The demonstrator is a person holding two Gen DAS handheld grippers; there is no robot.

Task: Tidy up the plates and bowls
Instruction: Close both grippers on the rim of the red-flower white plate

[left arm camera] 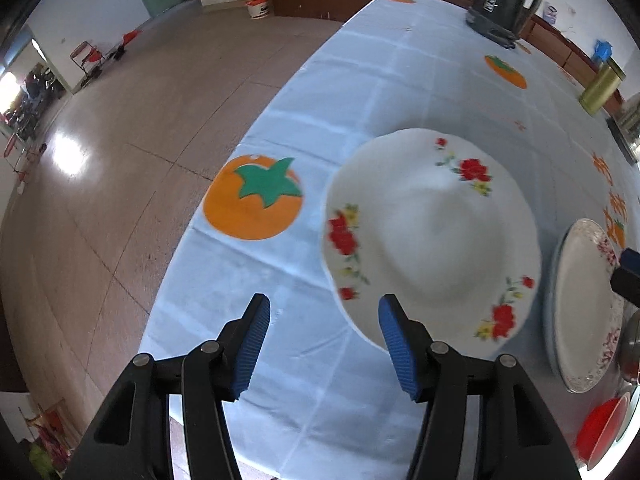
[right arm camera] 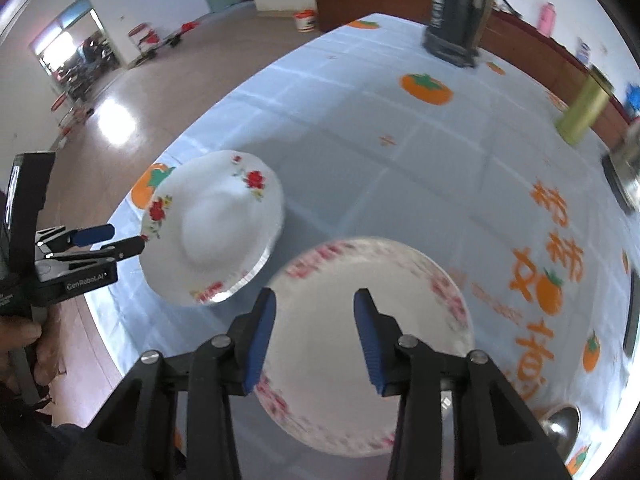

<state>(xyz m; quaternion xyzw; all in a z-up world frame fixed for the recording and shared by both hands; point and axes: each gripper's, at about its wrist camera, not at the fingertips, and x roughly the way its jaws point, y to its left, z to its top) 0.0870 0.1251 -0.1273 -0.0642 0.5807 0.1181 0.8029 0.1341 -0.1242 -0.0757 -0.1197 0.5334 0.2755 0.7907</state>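
The red-flowered plate (left arm camera: 432,236) lies on the counter (left arm camera: 360,92), just ahead and to the right of the left gripper (left arm camera: 324,308); in the left wrist view its near rim passes close by the right-hand blue pad, and whether they touch cannot be told. The left gripper's jaws stand wide apart with nothing between them. In the right wrist view the same plate (right arm camera: 212,236) appears ahead and to the left of the right gripper (right arm camera: 315,300), with the left gripper (right arm camera: 120,240) reaching in at its left rim; a silvery edge shows under its right side, though what it belongs to cannot be made out.

The pink-rimmed plate (right arm camera: 368,344) lies on the counter directly beneath and ahead of the right gripper, whose jaws are spread with both pads over the plate's near part, holding nothing. In the left wrist view this plate (left arm camera: 584,308) sits to the right of the left jaws, beside the red-flowered plate.

Further out, beyond both jaws, a dark kettle (right arm camera: 460,12) stands at the far end of the pale blue cloth printed with orange fruit (left arm camera: 252,200), and a gold tin (left arm camera: 600,88) stands far right. A red bowl (left arm camera: 600,428) shows at the lower right of the left wrist view.
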